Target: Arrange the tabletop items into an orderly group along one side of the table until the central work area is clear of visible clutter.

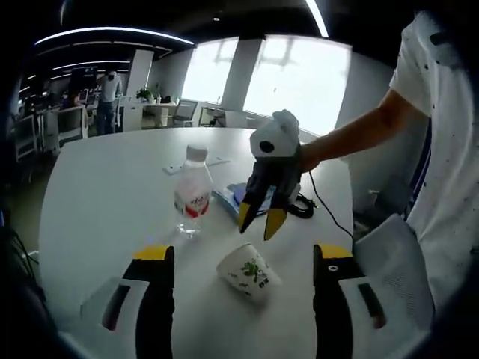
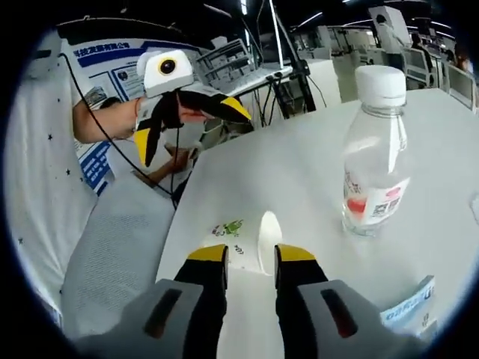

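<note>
We see 1 paper cup [image 1: 249, 273] lying on the counter [image 1: 105, 202] between our wide-apart left gripper [image 1: 243, 254]; right gripper [image 2: 251, 254] nearly together above it; 1 bottle [image 1: 193, 191] beside.

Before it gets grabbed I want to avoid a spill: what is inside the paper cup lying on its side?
The paper cup lies tipped over on the table. In the right gripper view its open mouth shows a plain white interior with no visible contents. The deepest part near the base is out of sight.
</note>
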